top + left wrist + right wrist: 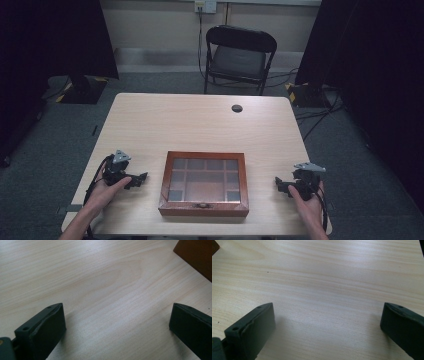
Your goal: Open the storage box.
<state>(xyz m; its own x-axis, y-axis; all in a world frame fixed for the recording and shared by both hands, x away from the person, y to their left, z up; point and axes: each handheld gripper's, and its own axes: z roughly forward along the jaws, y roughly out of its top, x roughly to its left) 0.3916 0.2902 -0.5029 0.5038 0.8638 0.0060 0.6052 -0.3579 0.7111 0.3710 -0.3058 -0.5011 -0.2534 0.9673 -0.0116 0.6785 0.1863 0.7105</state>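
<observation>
No readable writing shows on the wooden box (204, 183), which lies shut near the desk's (200, 120) 6 o'clock edge, glass lid up. The left claw (142, 177) rests at the box's 9 o'clock, released and well apart from it. The right claw (278, 183) rests at its 3 o'clock, likewise released.
</observation>
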